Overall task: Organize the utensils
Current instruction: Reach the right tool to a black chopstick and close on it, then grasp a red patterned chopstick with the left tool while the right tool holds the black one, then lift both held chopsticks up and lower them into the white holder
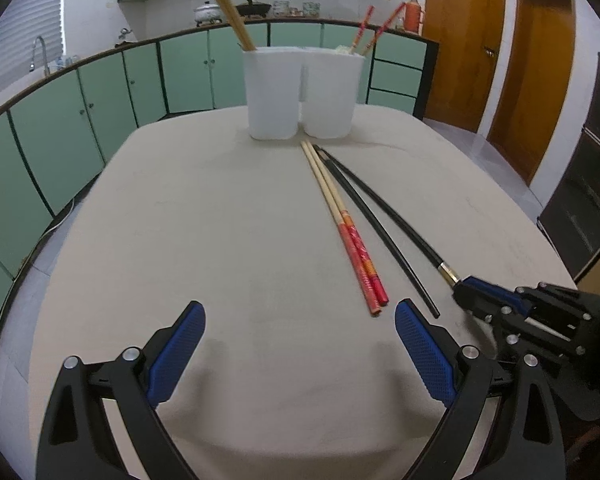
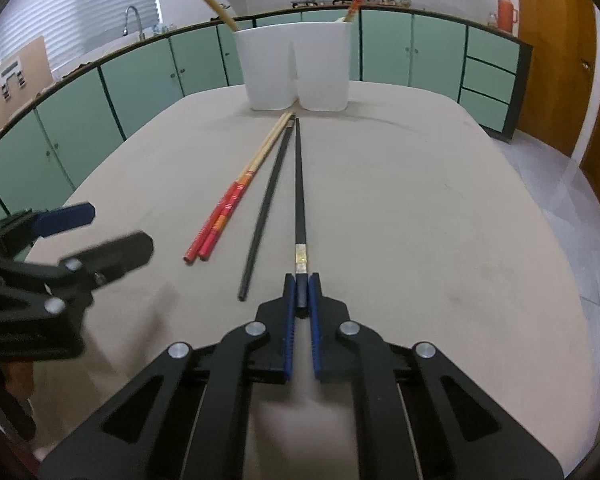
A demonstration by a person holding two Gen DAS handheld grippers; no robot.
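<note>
Left gripper [image 1: 300, 344] hovers low over the table [image 1: 180, 240], fingers spread wide, holding nothing. Red-handled chopstick pair [image 2: 220, 216] lies left of centre, a loose black chopstick [image 2: 266, 208] just beside it. Right gripper [image 2: 300, 296] has its pads closed narrowly on the butt of the banded black chopstick [image 2: 299, 184], tip pointing at the white two-compartment holder [image 2: 296, 68]. Judgement: lift the butt first, keep it level, clear the neighbouring stick, then tip it in. Both compartments already hold chopsticks, which could snag the entry.
</note>
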